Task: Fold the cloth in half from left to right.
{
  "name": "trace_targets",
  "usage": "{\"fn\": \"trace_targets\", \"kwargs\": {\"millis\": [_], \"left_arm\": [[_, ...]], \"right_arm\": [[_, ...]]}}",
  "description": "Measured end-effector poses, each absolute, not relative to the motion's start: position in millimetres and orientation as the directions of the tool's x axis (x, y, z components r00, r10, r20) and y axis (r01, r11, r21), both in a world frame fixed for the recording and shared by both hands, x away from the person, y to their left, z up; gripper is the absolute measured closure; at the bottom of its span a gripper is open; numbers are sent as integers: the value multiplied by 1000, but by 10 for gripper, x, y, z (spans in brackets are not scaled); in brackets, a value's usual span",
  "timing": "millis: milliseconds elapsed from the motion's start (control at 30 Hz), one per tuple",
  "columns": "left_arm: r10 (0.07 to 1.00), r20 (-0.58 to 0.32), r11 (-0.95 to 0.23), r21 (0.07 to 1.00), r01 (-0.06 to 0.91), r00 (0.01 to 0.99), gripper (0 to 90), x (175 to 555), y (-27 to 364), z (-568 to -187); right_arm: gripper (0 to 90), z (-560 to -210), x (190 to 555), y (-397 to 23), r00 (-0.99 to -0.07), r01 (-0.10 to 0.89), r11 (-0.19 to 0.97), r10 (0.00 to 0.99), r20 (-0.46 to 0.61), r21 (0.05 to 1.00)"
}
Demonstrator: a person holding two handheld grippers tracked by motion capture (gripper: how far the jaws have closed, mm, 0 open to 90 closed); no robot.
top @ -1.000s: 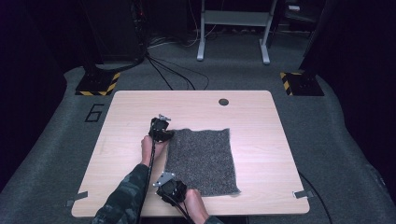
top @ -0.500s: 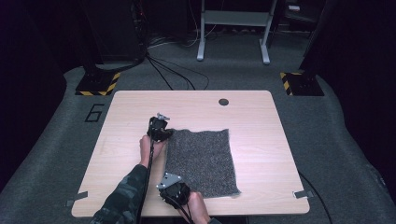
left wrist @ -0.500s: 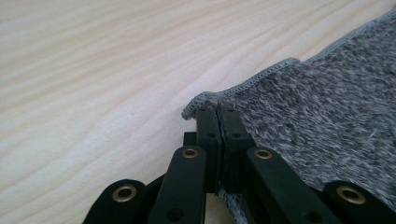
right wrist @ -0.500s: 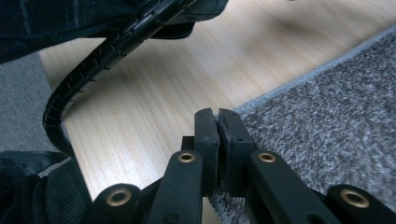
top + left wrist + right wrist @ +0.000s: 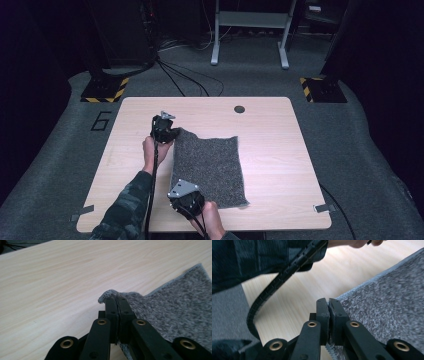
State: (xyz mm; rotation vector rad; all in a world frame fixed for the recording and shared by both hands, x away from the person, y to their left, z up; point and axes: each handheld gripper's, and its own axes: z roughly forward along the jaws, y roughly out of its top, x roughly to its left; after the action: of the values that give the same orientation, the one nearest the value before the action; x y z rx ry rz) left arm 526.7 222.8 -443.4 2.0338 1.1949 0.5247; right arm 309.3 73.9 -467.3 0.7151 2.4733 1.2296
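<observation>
1. Item: grey cloth, a fuzzy rectangular mat. Location: flat on the wooden table, middle of the top, long side running away from the person; its two left corners are raised off the wood.
2. Left gripper: jaws pressed together, pinching the far-left corner of the cloth; a frayed tip of fabric pokes out past the jaw ends in the left gripper view.
3. Right gripper: jaws pressed together, pinching the near-left corner of the cloth; a hem strip shows below the jaws in the right gripper view.
4. Step in hand, as judged: lifting the left edge to fold it over toward the right.
5. Handling notes: raise both corners evenly so the edge stays taut and straight; keep the pinch firm, as only a small bite of fabric is held; carry the edge across in an arc, then lay it square onto the right edge.
6. Change against the earlier frames: both grippers sit higher, the left edge of the cloth has peeled up, and the far-left corner now stands clear of the table.
</observation>
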Motion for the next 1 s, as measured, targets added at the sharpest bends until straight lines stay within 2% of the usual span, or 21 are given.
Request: {"fn": "trace_targets", "kwargs": {"millis": [167, 400, 600, 1000], "left_arm": [[876, -11, -303, 766, 568, 483, 888, 5242, 2267, -4191], [854, -19, -307, 789, 533, 520, 888, 5261, 2004, -4048], [843, -32, -310, 787, 533, 537, 887, 5325, 1726, -4112], [837, -64, -299, 778, 552, 543, 887, 5418, 1399, -4319]], "right_arm": [[872, -4484, 3073, 771, -835, 270, 466, 549, -36, 842], [872, -4358, 3022, 543, -811, 268, 438, 583, -44, 858], [871, -4331, 2998, 263, -777, 276, 440, 625, -71, 855], [869, -4520, 3032, -146, -715, 364, 444, 697, -60, 819]]}}
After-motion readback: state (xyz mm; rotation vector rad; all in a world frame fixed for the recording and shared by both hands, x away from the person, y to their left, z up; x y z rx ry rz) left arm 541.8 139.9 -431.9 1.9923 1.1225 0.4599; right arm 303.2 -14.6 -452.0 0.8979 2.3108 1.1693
